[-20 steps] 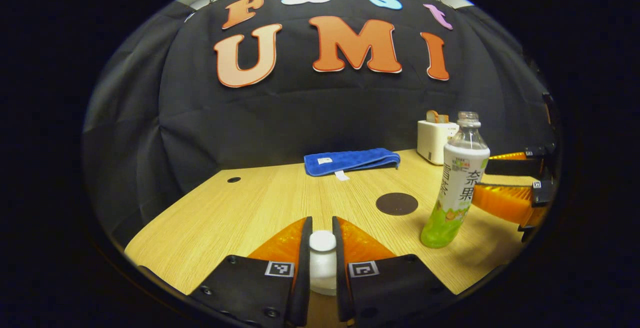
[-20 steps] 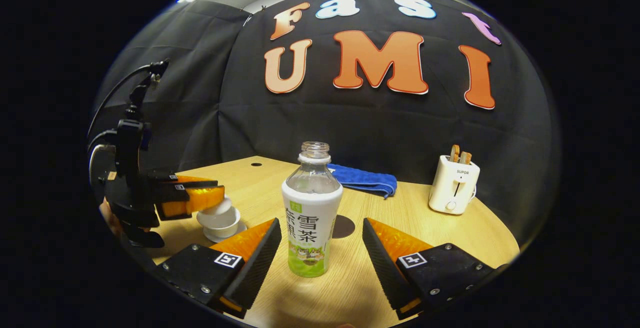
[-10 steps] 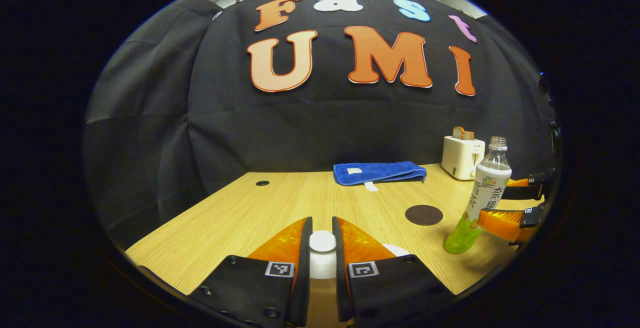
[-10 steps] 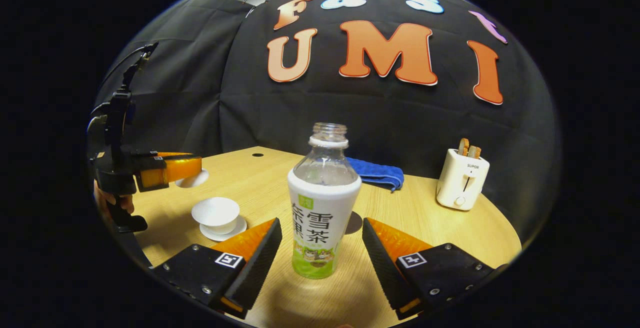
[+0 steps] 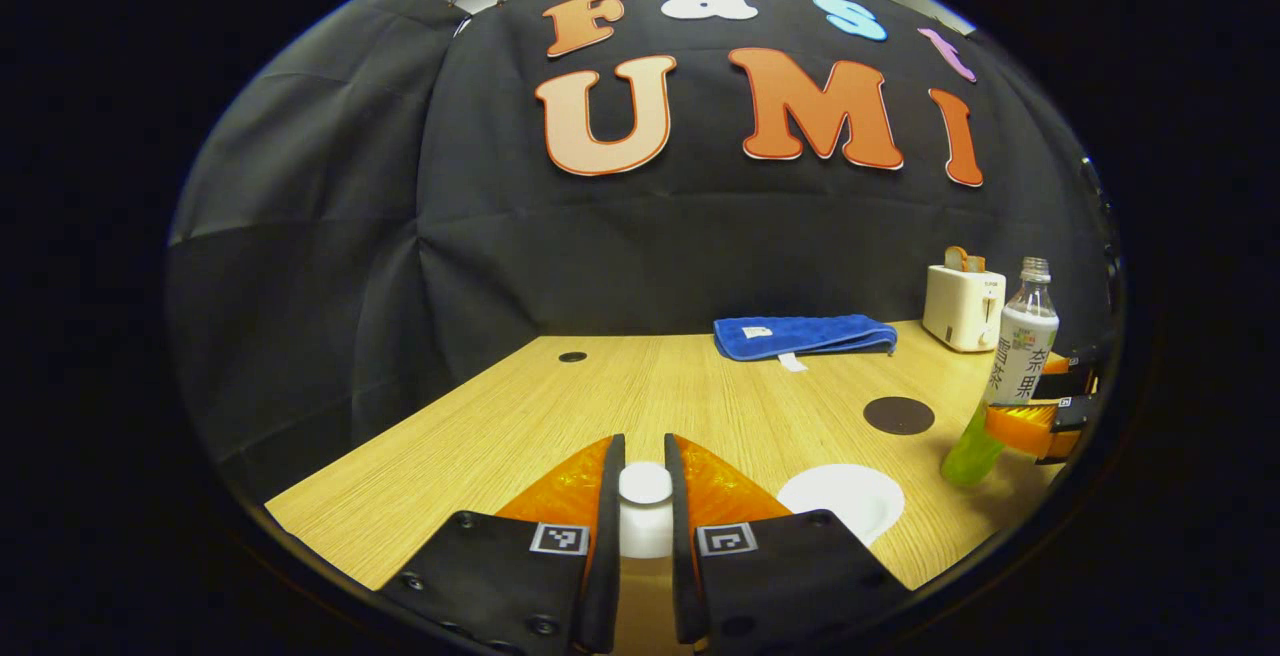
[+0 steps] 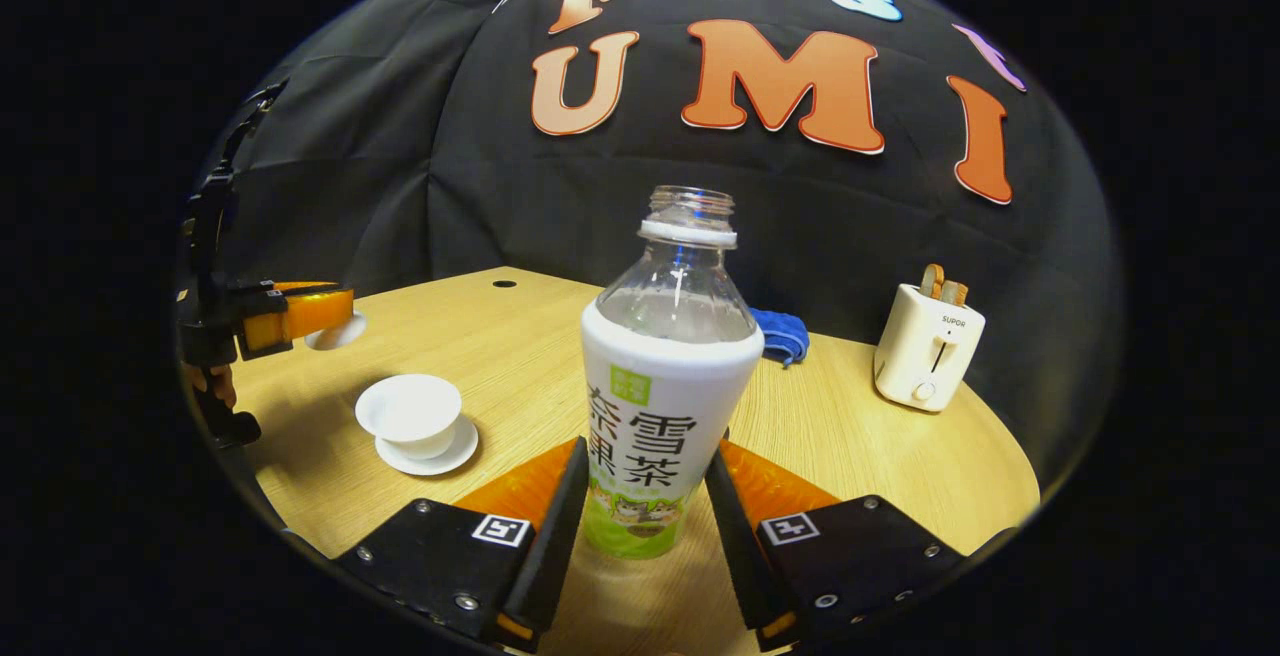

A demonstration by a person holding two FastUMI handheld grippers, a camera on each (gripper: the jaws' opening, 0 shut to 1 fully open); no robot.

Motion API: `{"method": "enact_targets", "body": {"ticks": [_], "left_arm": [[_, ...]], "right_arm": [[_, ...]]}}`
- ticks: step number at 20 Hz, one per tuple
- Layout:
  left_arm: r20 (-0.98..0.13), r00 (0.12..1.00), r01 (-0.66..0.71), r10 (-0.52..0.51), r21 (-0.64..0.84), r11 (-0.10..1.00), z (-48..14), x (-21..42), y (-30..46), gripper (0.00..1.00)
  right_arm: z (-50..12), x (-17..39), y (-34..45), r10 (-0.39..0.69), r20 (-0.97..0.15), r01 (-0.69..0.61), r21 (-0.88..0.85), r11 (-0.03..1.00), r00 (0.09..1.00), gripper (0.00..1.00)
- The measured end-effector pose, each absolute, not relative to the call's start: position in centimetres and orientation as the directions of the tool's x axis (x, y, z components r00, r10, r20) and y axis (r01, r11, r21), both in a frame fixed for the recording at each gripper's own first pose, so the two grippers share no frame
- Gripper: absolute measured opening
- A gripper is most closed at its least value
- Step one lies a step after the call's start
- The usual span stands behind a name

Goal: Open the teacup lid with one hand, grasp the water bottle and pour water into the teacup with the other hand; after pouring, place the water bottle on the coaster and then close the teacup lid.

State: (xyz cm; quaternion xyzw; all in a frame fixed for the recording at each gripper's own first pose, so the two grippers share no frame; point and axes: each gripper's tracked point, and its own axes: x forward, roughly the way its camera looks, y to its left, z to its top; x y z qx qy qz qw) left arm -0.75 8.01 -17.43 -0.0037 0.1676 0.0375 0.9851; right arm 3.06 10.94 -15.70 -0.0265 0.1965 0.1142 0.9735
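My left gripper (image 5: 644,451) is shut on the knob of the white teacup lid (image 5: 645,514), held above the table to the left of the cup. The open white teacup (image 5: 842,498) stands on its saucer (image 6: 430,456). In the right gripper view the left gripper (image 6: 328,319) hovers left of the teacup (image 6: 410,414) with the lid (image 6: 338,333) in it. My right gripper (image 6: 645,448) has both fingers against the lower part of the uncapped water bottle (image 6: 668,376), which stands upright. A dark round coaster (image 5: 898,415) lies beyond the cup, left of the bottle (image 5: 1008,371).
A folded blue towel (image 5: 805,334) lies at the back of the wooden table (image 5: 520,436). A white toaster (image 6: 925,348) with bread stands at the back right. A small hole (image 5: 572,357) is in the tabletop at the far left.
The left gripper lifted the lid off the teacup and carried it left. The right gripper moved in around the bottle and its fingers closed from wide apart onto it.
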Motion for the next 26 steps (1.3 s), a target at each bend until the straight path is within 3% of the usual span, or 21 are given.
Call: {"method": "enact_targets", "body": {"ticks": [4,8,9,12,16,22,26], "left_arm": [[-0.339,0.938,-0.086,0.078,-0.008,0.996,-17.9,-0.9,8.9,0.25],[-0.338,0.937,-0.096,0.091,0.0,0.995,-18.1,-1.0,9.9,0.25],[-0.336,0.937,-0.098,0.092,-0.001,0.995,-18.1,-1.0,10.0,0.24],[-0.336,0.937,-0.108,0.099,-0.01,0.994,-18.1,-1.4,10.6,0.25],[-0.341,0.933,-0.125,0.113,-0.013,0.992,-18.5,-1.5,11.7,0.24],[-0.339,0.932,-0.133,0.125,0.001,0.991,-18.6,-2.2,12.7,0.25],[-0.331,0.934,-0.136,0.132,0.013,0.991,-18.4,-2.5,13.2,0.24]], "right_arm": [[-15.1,3.3,11.0,0.193,-0.382,-0.24,-0.081,0.967,0.904,0.63],[-14.6,3.6,10.1,0.148,-0.379,-0.24,-0.208,0.948,0.914,0.63],[-14.3,3.8,10.0,0.138,-0.372,-0.241,-0.247,0.939,0.918,0.59],[-13.5,4.3,9.6,0.103,-0.35,-0.239,-0.372,0.897,0.931,0.63],[-12.3,5.3,9.0,0.031,-0.305,-0.204,-0.554,0.807,0.952,0.63],[-11.0,6.4,10.0,0.022,-0.265,-0.208,-0.7,0.684,0.964,0.62],[-9.3,7.1,10.3,0.013,-0.169,-0.148,-0.82,0.553,0.986,0.62]]}}
